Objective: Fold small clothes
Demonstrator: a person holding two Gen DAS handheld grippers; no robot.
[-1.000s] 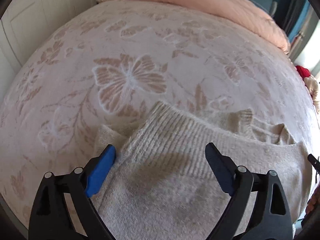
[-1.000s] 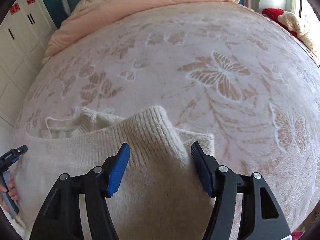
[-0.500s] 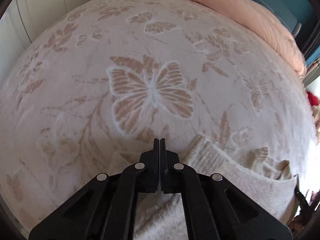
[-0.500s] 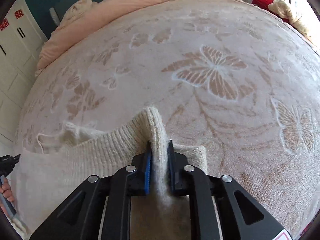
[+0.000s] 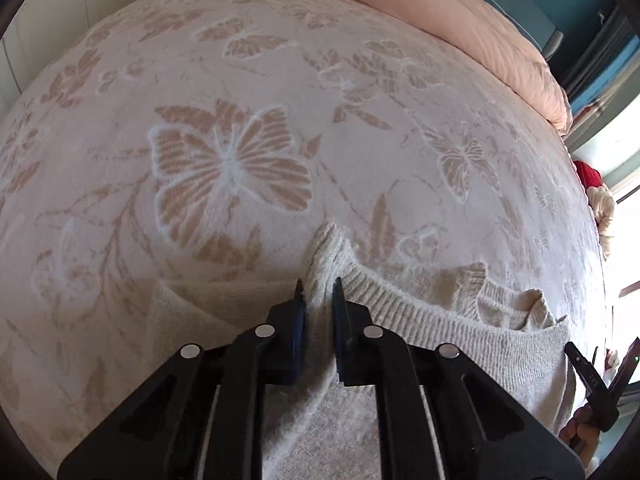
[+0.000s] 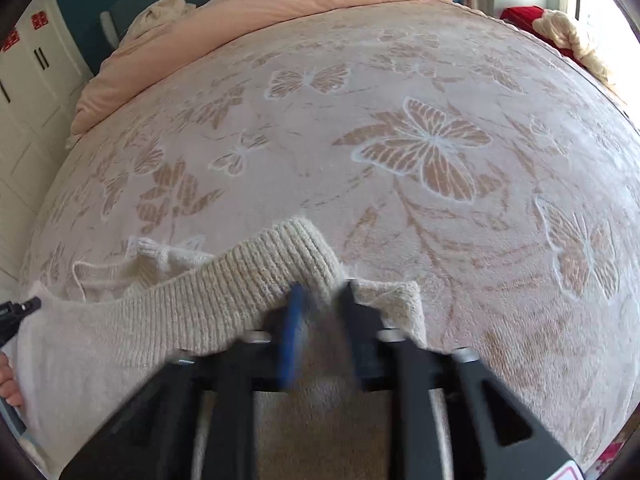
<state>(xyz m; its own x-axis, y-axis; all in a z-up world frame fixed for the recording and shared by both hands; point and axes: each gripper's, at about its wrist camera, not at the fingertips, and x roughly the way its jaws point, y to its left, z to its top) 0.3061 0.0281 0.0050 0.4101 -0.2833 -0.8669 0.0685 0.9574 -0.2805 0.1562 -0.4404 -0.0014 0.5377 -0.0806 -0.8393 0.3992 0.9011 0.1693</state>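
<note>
A cream knitted sweater [image 5: 460,320] lies on the bed, its ribbed hem folded up toward the far side. My left gripper [image 5: 318,292] is shut on a pinched ridge of the ribbed hem at the sweater's left end. My right gripper [image 6: 322,292] is shut on the ribbed hem [image 6: 280,264] at the sweater's right end, and the cloth rises into a bump between the jaws. The sweater [image 6: 100,340] stretches between the two grippers. The other gripper's tip shows at each view's edge [image 5: 588,376] [image 6: 16,312].
The bed is covered by a pale blanket with tan butterflies [image 5: 228,168] [image 6: 428,148]. A pink duvet [image 5: 440,12] [image 6: 260,28] is bunched at the far end. White cupboards [image 6: 28,92] stand at the left, red and cream items [image 6: 560,32] at the right edge.
Both grippers closed from wide open onto the sweater's ribbed hem. The hem is now pulled up into ridges between the jaws, and both views have shifted slightly forward.
</note>
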